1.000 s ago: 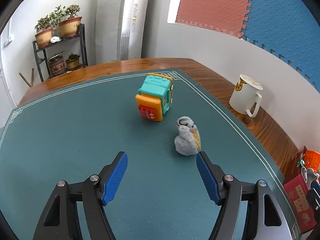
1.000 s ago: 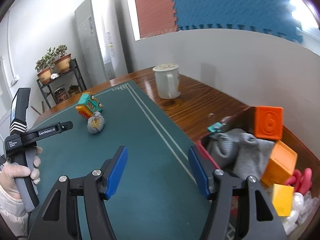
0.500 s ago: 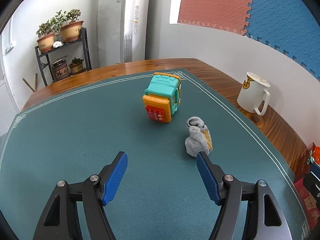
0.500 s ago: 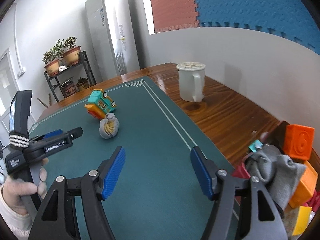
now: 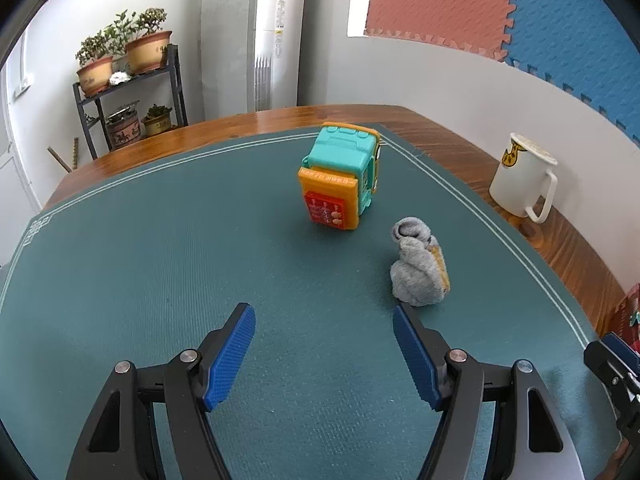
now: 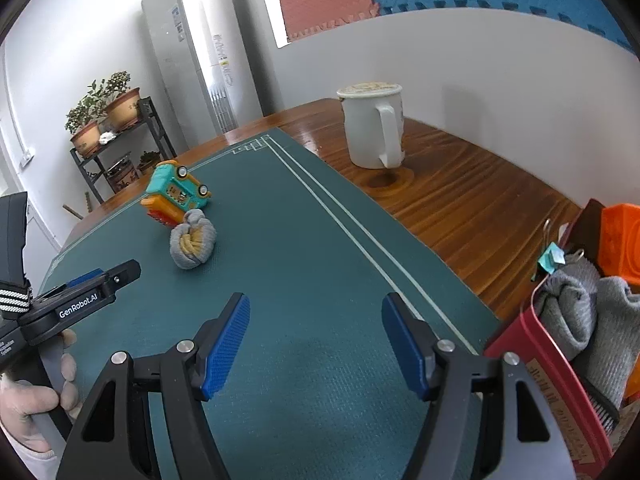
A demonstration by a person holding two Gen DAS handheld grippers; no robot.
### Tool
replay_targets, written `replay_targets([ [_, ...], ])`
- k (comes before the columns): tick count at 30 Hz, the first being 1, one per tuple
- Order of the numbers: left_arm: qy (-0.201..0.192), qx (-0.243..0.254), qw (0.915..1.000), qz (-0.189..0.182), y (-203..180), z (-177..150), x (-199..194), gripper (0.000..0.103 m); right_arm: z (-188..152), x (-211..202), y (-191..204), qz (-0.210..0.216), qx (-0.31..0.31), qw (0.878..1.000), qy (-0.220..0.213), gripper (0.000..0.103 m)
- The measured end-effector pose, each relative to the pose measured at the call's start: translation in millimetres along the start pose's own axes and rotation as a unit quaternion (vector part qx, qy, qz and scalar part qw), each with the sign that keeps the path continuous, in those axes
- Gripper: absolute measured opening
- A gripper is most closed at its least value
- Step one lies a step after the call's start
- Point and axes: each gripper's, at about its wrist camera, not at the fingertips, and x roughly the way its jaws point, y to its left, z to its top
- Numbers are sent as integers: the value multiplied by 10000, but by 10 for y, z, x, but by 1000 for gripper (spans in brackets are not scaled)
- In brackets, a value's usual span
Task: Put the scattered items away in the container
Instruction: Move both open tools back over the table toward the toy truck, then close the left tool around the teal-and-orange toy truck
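A teal and orange toy bus (image 5: 340, 176) lies tipped on the green mat (image 5: 160, 260), also in the right wrist view (image 6: 176, 194). A rolled grey sock (image 5: 418, 270) lies just in front of it, also in the right wrist view (image 6: 193, 243). My left gripper (image 5: 320, 354) is open and empty, a little short and left of the sock. My right gripper (image 6: 316, 344) is open and empty over the mat. The red container (image 6: 532, 356) at the right edge holds grey socks (image 6: 588, 312) and orange blocks (image 6: 620, 240).
A white mug (image 6: 374, 126) stands on the wooden table (image 6: 460, 196) beyond the mat, also in the left wrist view (image 5: 522, 176). The left gripper's body (image 6: 80, 300) and the gloved hand show at the right wrist view's left edge. A plant shelf stands behind the table.
Both grippers have drawn back and turned. The left view shifted so the bus and sock sit further right. The right gripper swung left, away from the container, towards the mat.
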Motion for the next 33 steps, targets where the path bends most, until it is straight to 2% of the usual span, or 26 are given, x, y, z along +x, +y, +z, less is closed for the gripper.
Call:
replay_targets([
  [15, -76, 212, 9996, 164, -91, 45, 34, 73, -15, 8, -75, 133, 97, 9999, 30, 73],
  [18, -127, 234, 9996, 20, -92, 119, 63, 73, -14, -3, -86, 186, 124, 9997, 34, 73],
  [21, -165, 211, 9995, -159, -86, 194, 113, 82, -15, -14, -94, 229, 150, 9996, 45, 73],
  [23, -224, 194, 9993, -227, -70, 252, 151, 82, -14, -21, -99, 254, 170, 9995, 51, 73],
  [33, -414, 535, 9977, 7, -115, 623, 478, 82, -31, -32, -61, 376, 117, 9991, 125, 73],
])
